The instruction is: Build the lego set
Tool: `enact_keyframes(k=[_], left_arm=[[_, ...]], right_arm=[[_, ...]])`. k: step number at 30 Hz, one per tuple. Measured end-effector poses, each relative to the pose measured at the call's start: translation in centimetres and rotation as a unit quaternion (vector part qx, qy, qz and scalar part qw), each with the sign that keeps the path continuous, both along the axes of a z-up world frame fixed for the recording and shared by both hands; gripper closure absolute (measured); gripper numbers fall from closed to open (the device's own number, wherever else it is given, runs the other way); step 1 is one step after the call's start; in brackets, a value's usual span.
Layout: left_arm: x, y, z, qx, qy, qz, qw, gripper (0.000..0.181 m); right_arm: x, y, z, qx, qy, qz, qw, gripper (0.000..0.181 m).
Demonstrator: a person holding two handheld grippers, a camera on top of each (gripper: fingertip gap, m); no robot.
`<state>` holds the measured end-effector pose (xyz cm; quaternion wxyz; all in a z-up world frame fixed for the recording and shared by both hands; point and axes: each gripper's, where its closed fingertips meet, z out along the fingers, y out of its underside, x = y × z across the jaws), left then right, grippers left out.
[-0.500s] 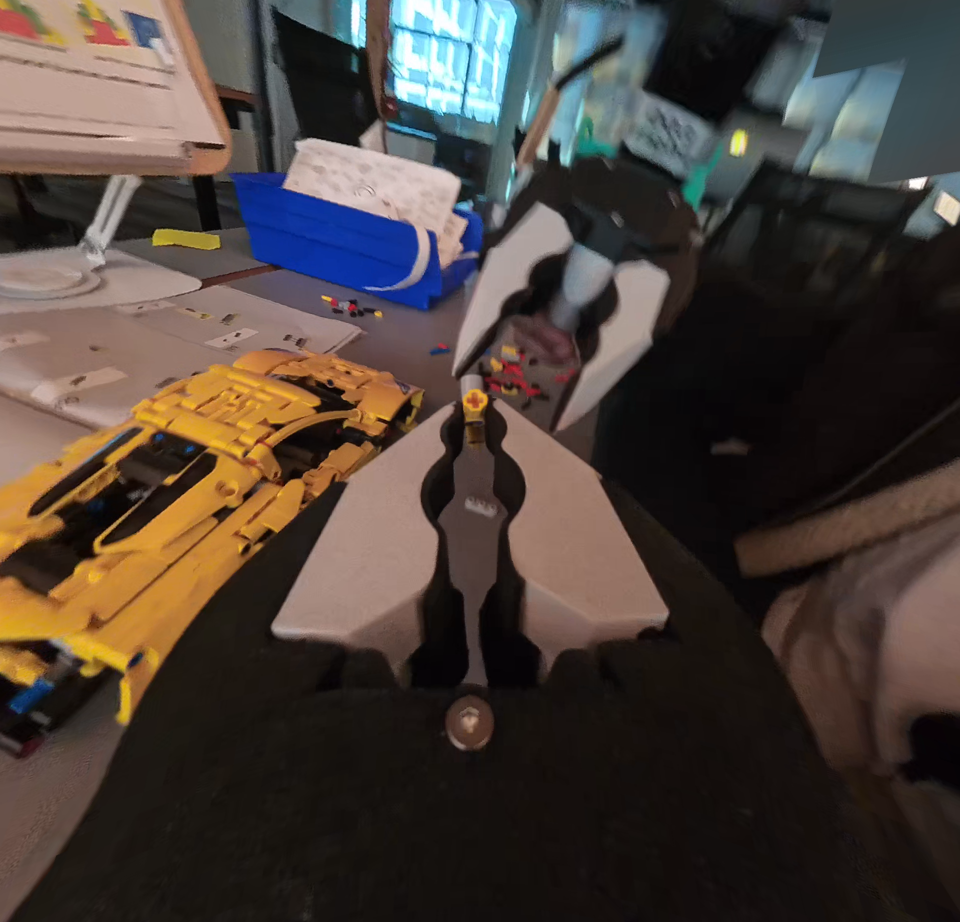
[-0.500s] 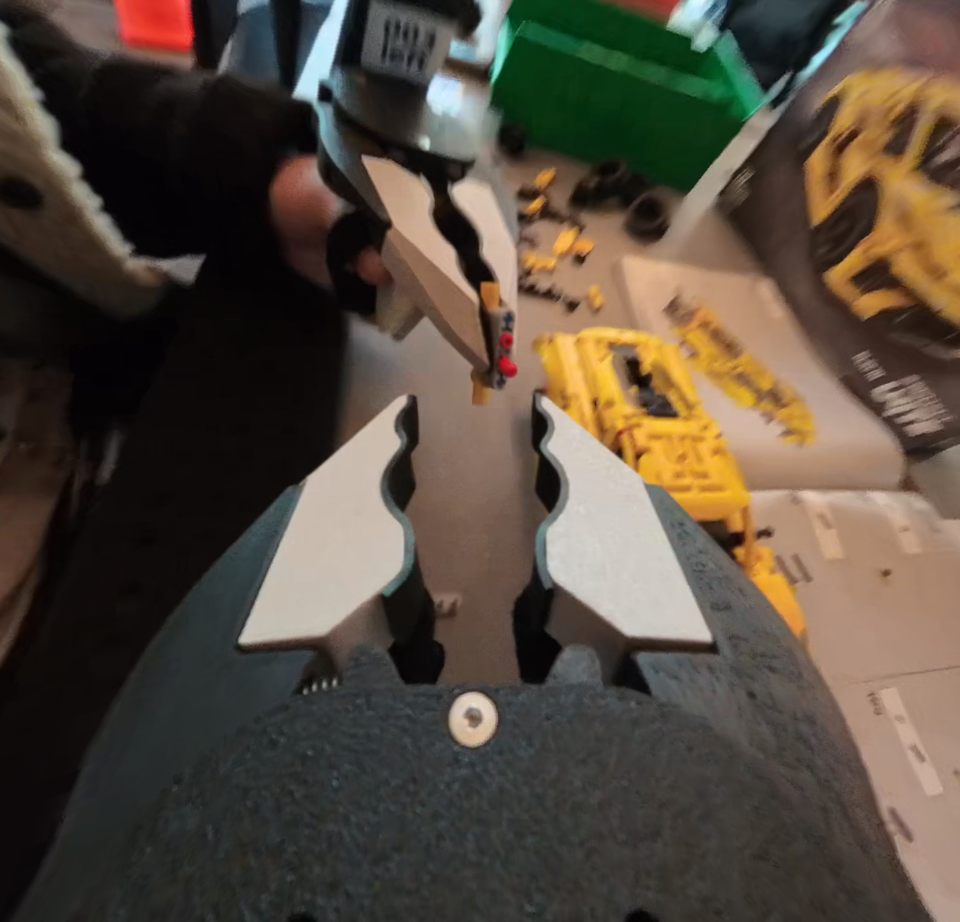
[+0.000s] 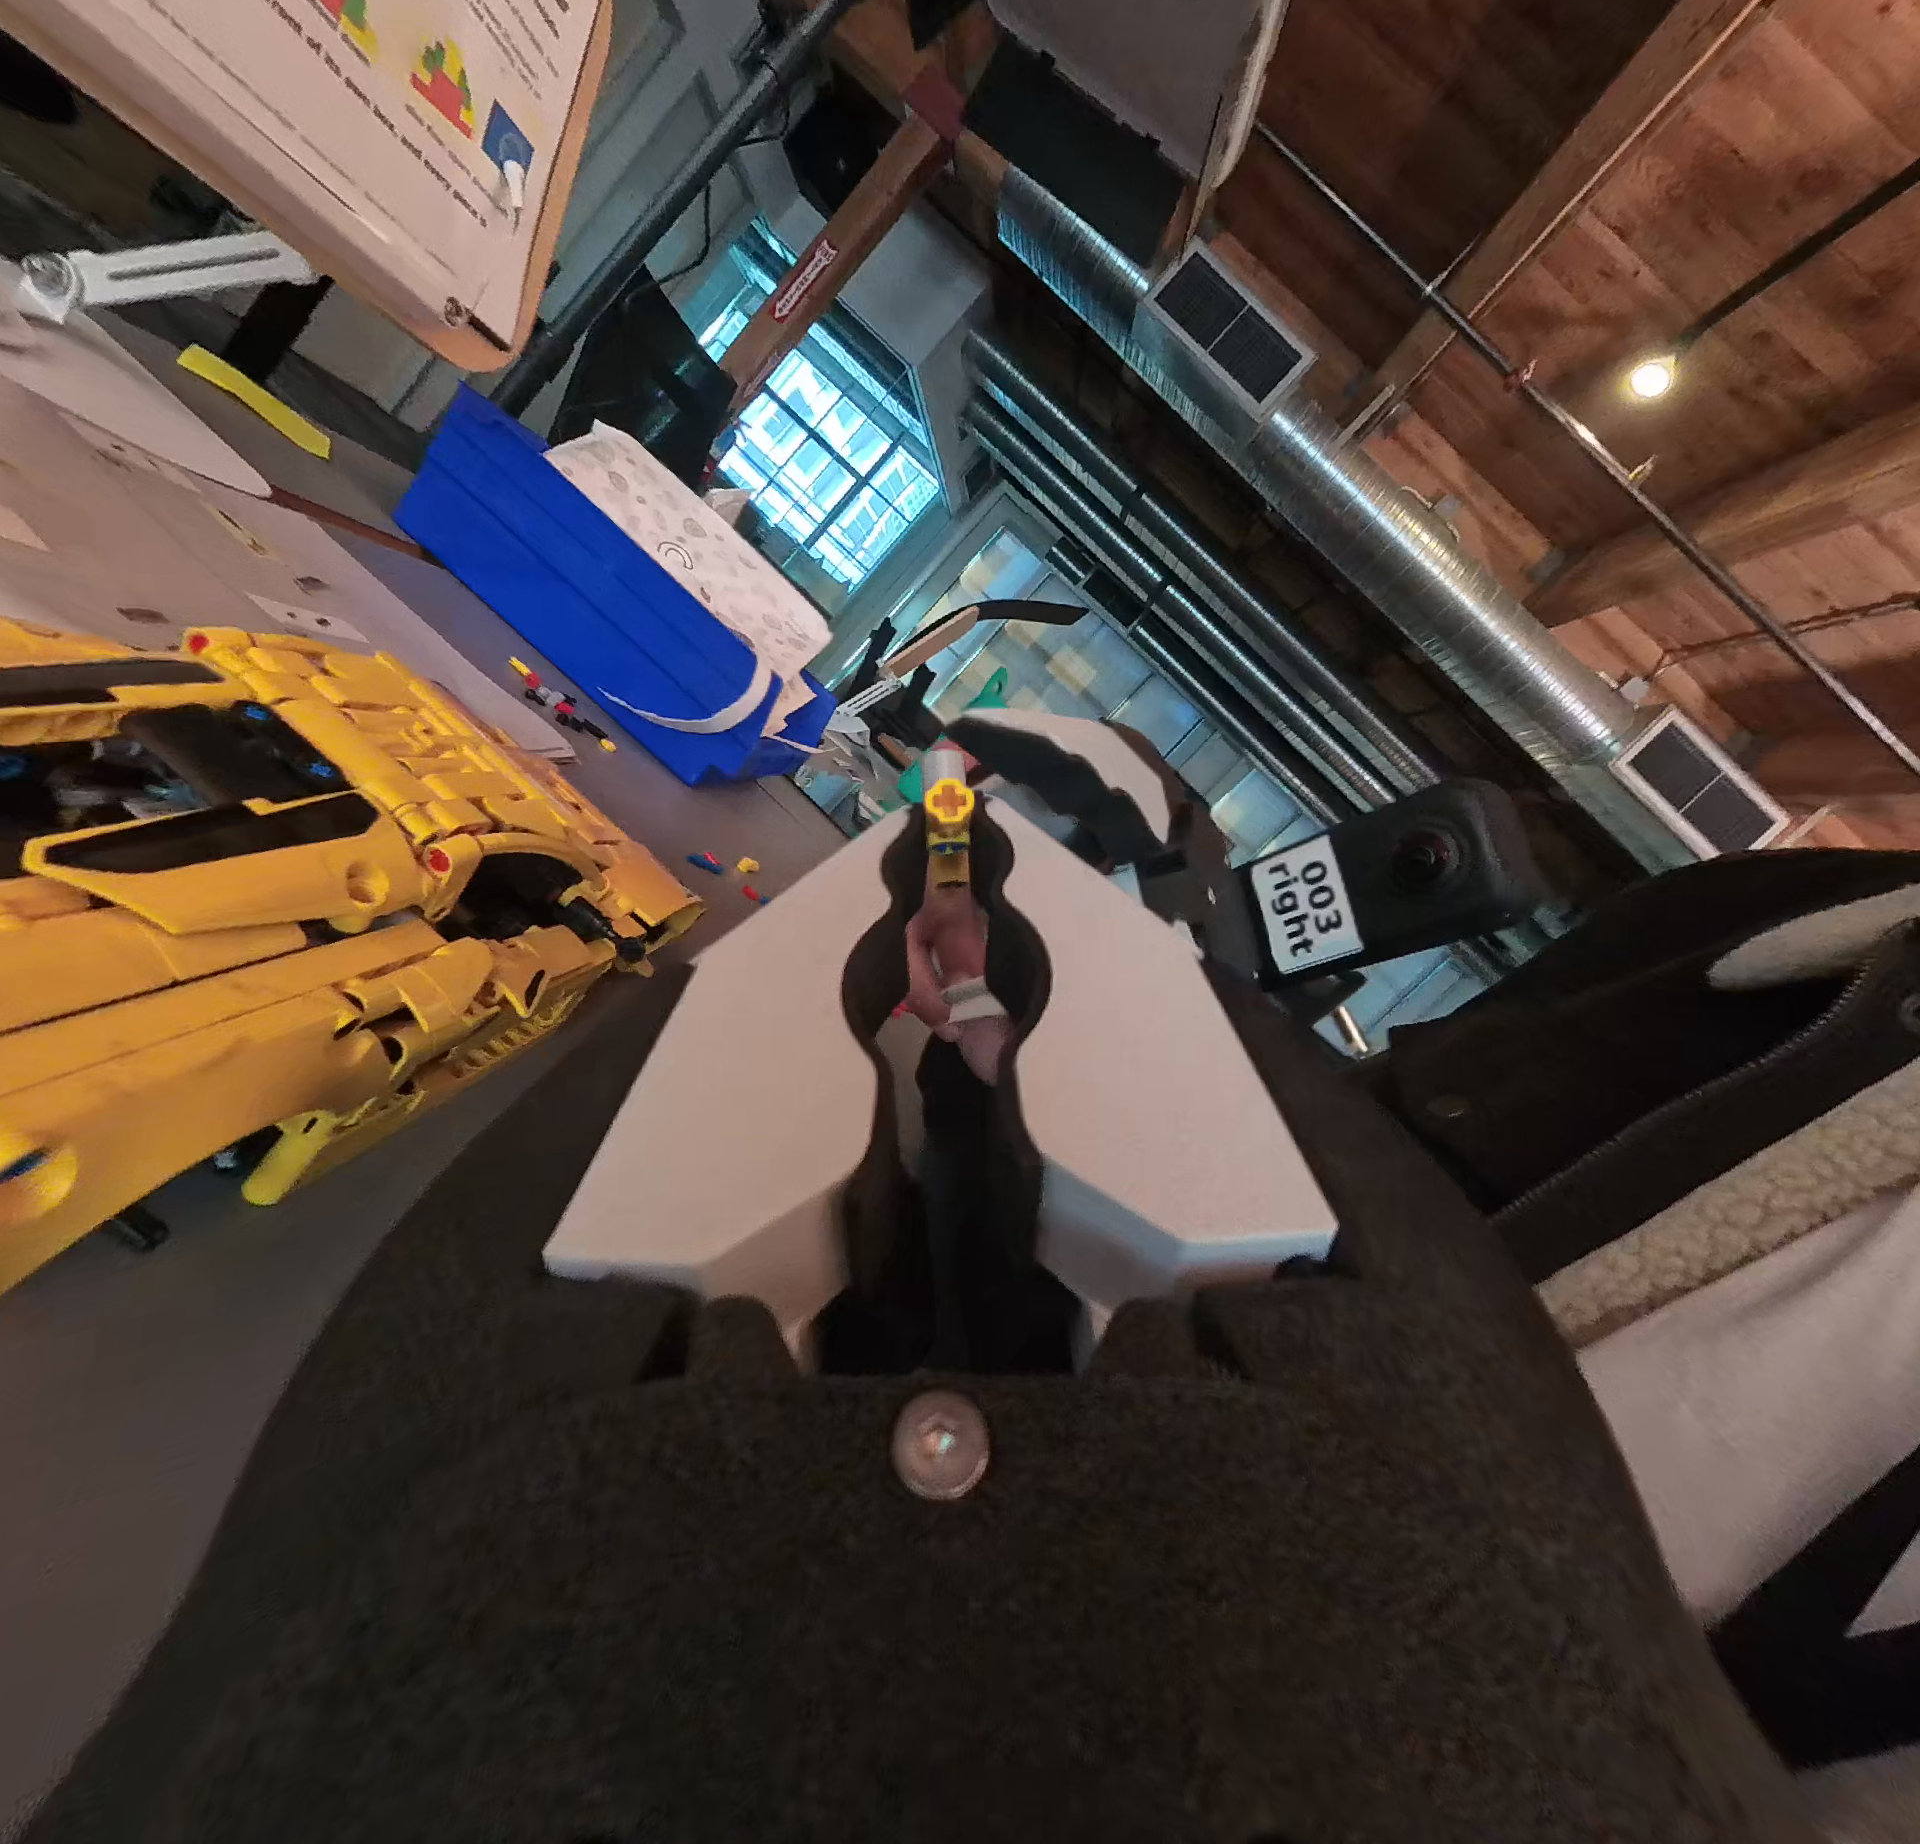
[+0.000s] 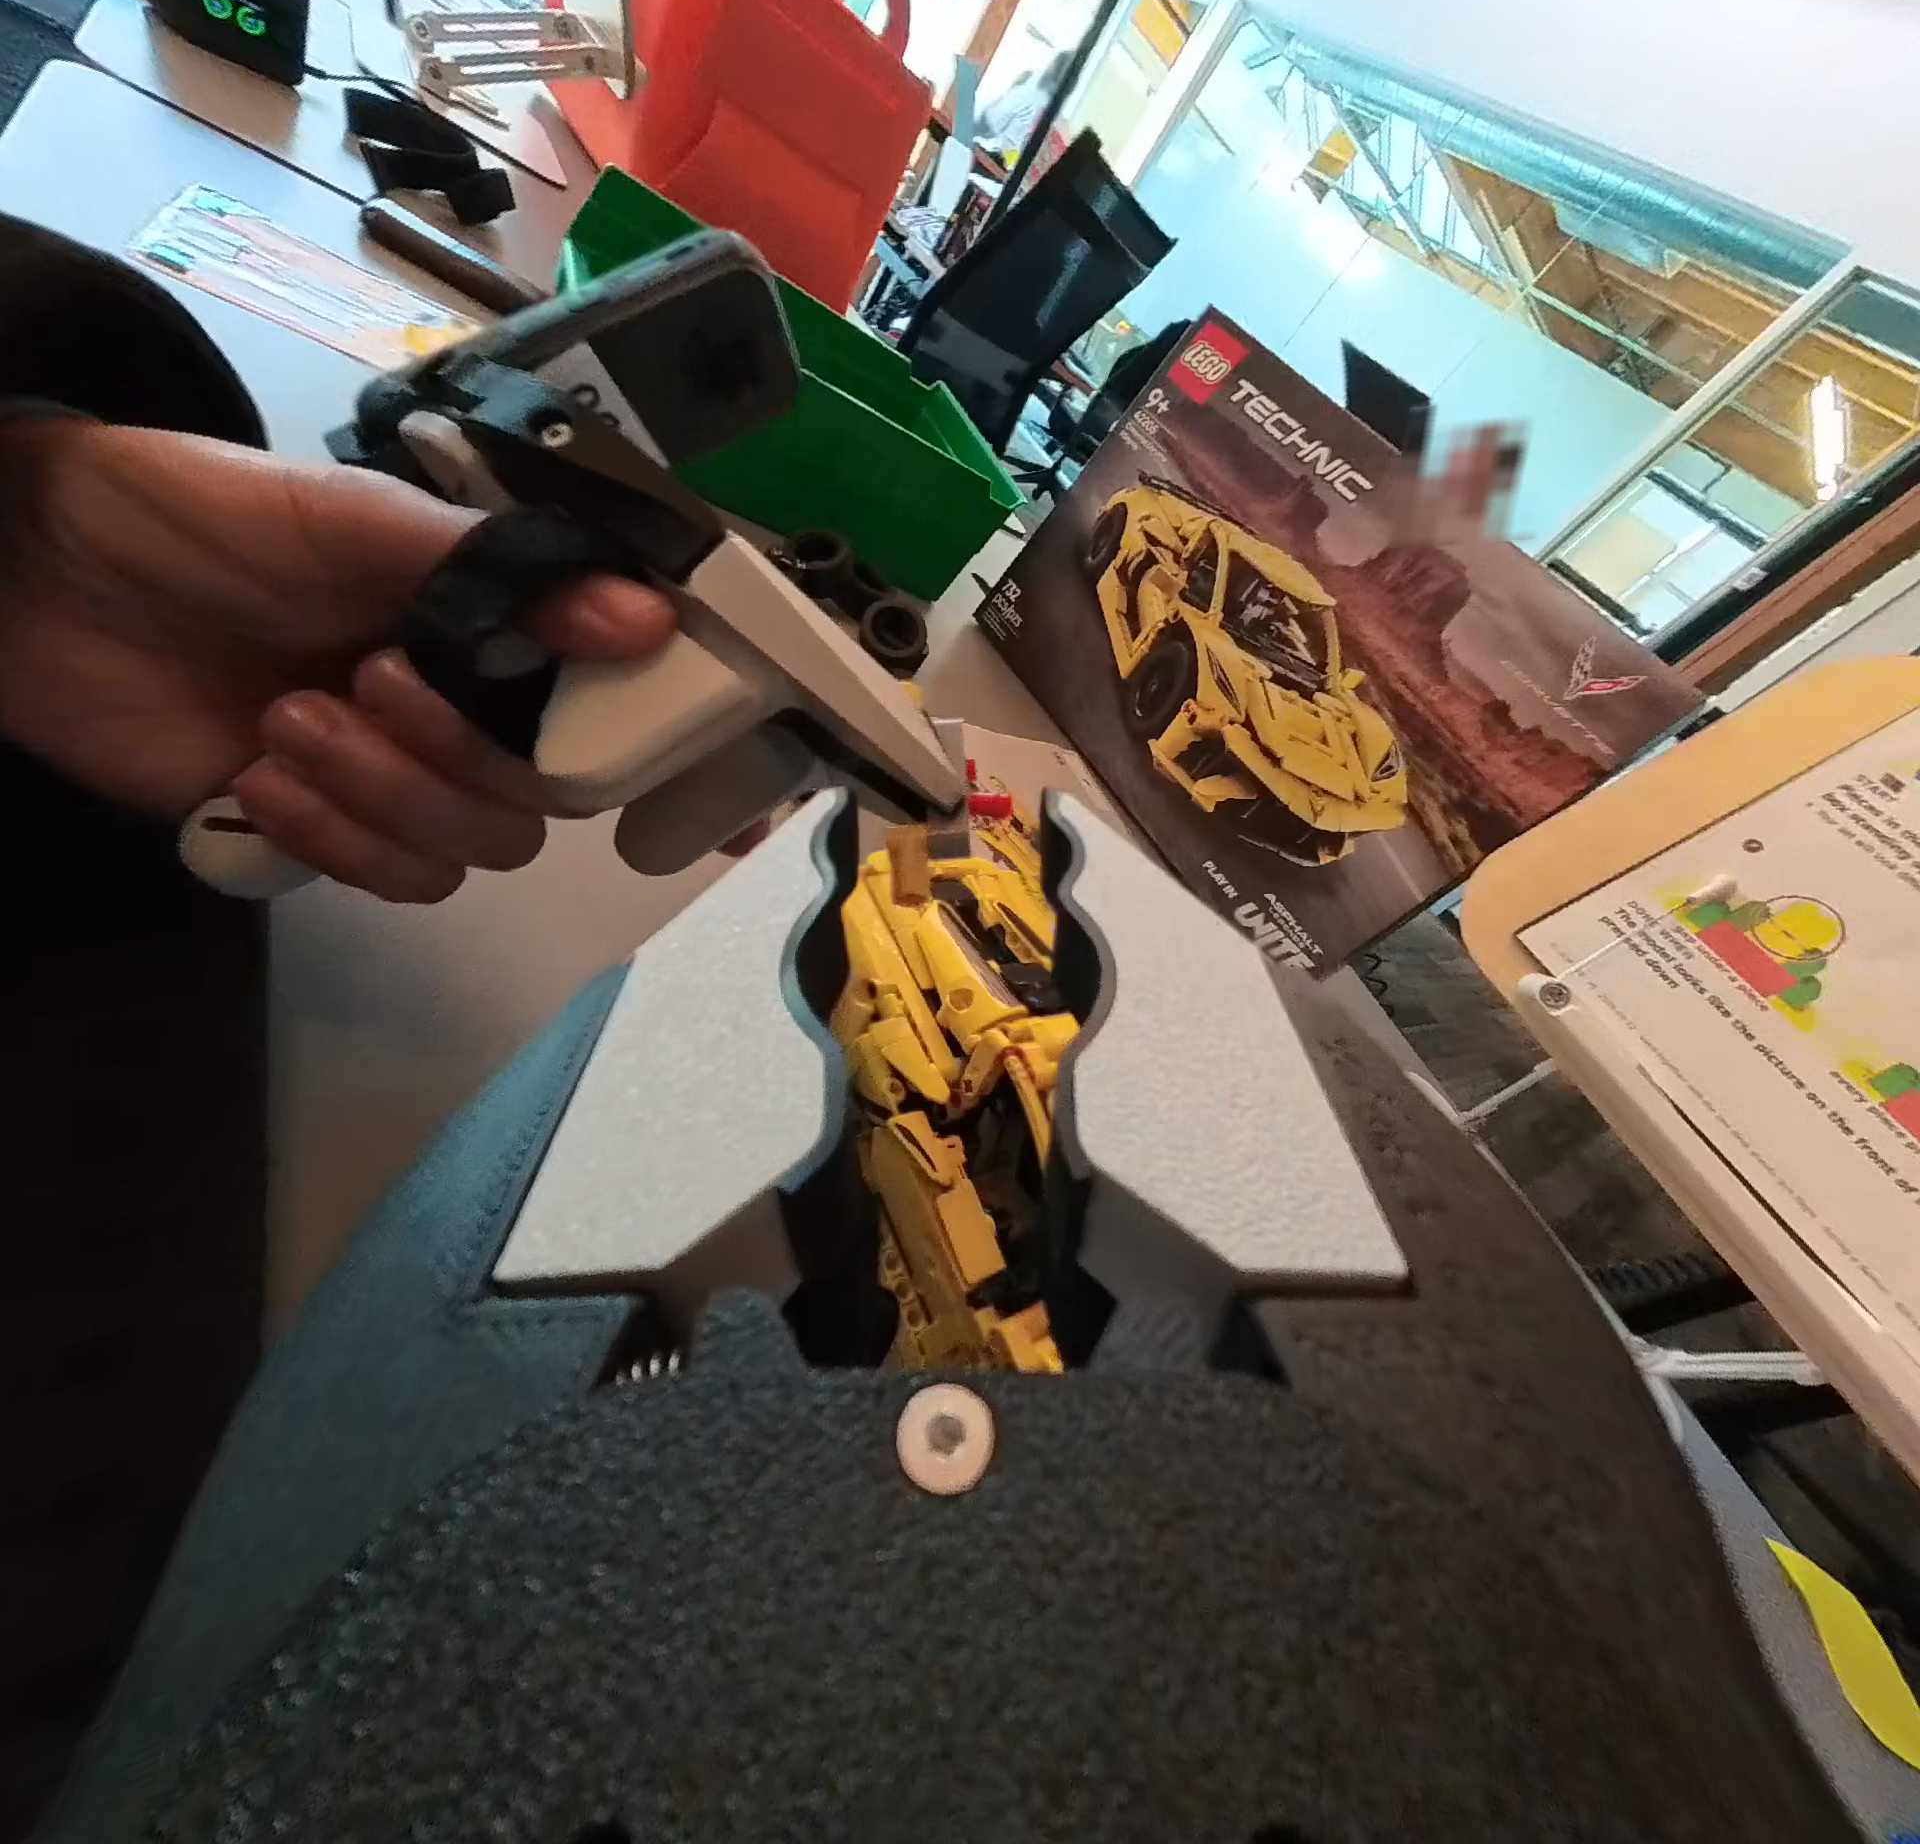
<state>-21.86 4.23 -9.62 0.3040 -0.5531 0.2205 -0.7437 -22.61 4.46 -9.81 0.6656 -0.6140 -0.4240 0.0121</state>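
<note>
My left gripper (image 3: 948, 838) is shut on a small lego piece (image 3: 948, 805) with a yellow cross-hole end and a grey tip. The yellow lego car (image 3: 312, 859) lies on the grey table to its left. In the right wrist view, a hand holds the left gripper (image 4: 920, 792), and the piece (image 4: 945, 838) shows tan, grey and red parts. My right gripper (image 4: 948, 818) is open, with the piece at the gap between its tips and the car (image 4: 956, 1046) below. One of the right gripper's fingers (image 3: 1091, 766) shows just beyond the piece.
A blue bin (image 3: 582, 568) with paper and loose small pieces (image 3: 561, 698) sit behind the car. A green bin (image 4: 831, 412), black tyres (image 4: 862, 599), the set's box (image 4: 1299, 651) and an instruction board (image 4: 1714, 963) stand around it.
Both grippers have tilted upward and come together. The left gripper's piece now sits at the right gripper's open tips instead of farther ahead of them.
</note>
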Motion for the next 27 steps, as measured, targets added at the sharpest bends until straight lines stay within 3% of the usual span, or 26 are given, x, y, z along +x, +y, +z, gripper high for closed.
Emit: enact_keyframes(k=[11,19,23,27], left_arm=[[0.3,-0.6,-0.2,0.008,0.008,-0.018,1.0,0.174],[0.3,-1.0,-0.6,0.03,0.023,-0.024,0.999,0.174],[0.9,-1.8,-1.1,0.062,0.052,-0.032,0.996,0.175],[1.0,-1.8,-1.0,0.053,0.049,-0.036,0.997,0.175]], right_arm=[[0.0,0.2,-0.6,-0.011,-0.015,0.001,1.0,0.157],[0.0,-0.3,-0.9,-0.034,-0.021,0.035,0.999,0.158],[-0.1,-0.7,-1.6,-0.064,-0.008,0.083,0.994,0.163],[0.0,-0.7,-1.7,-0.071,-0.024,0.07,0.995,0.163]])
